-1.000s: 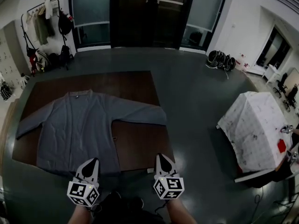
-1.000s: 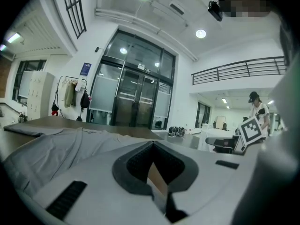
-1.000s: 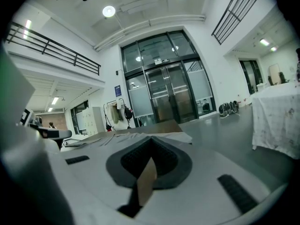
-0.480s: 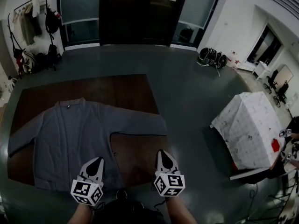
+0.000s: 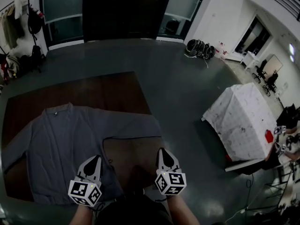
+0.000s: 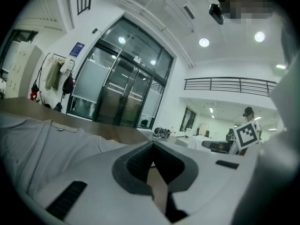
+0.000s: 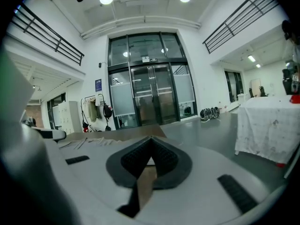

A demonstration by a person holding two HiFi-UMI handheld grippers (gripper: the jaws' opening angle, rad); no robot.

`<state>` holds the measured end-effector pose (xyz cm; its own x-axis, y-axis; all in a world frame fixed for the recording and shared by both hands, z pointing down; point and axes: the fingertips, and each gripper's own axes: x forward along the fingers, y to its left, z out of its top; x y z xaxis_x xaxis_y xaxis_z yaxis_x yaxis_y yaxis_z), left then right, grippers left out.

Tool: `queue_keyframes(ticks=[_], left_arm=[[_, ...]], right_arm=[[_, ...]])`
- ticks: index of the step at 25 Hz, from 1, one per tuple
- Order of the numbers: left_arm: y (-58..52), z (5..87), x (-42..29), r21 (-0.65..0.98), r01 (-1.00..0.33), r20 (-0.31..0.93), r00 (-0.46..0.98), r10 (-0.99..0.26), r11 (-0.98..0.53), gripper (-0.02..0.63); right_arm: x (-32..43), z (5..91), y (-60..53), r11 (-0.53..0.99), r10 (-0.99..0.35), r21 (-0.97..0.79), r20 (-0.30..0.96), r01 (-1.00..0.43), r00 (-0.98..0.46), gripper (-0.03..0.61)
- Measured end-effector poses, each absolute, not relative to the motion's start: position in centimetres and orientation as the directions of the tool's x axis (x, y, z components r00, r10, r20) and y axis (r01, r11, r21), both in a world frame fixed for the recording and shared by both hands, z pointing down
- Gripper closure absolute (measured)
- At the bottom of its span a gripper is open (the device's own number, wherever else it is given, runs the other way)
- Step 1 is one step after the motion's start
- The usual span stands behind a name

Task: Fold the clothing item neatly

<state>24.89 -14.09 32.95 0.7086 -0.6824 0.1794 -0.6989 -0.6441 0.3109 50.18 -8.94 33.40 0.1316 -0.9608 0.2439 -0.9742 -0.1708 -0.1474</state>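
Note:
A grey long-sleeved garment (image 5: 65,139) lies spread flat on a brown table (image 5: 117,90), collar at the far side and both sleeves stretched out. My left gripper (image 5: 95,159) hovers over the garment's near right part, jaws shut with nothing between them. My right gripper (image 5: 162,151) is held over bare table just below the right sleeve (image 5: 136,128), also shut and empty. In the left gripper view the garment (image 6: 37,144) fills the left, beyond the closed left gripper (image 6: 151,146). The right gripper view shows the closed right gripper (image 7: 151,142) pointing across the table toward the glass doors.
A table under a stained white cloth (image 5: 241,121) stands on the right with a red item (image 5: 268,136) on it. Dark glass doors (image 5: 124,8) lie ahead, a coat rack (image 5: 23,25) at far left, and a pile of dark gear (image 5: 199,48) on the grey floor.
The table and garment have slid left and lower in the head view. Both grippers, still shut, now reach further over the table, the left one over the garment's edge.

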Motion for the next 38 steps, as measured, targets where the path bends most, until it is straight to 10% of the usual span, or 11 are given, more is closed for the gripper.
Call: queue_keyframes(ticks=[38], left_arm=[[-22.6,40.0,36.5,0.191,-0.831,0.45,0.547,-0.706,-0.522,0.606]], right_arm=[[61.4,51.3,-20.5,-0.105,-0.733,-0.487,0.627,-0.867,-0.263,0.454]])
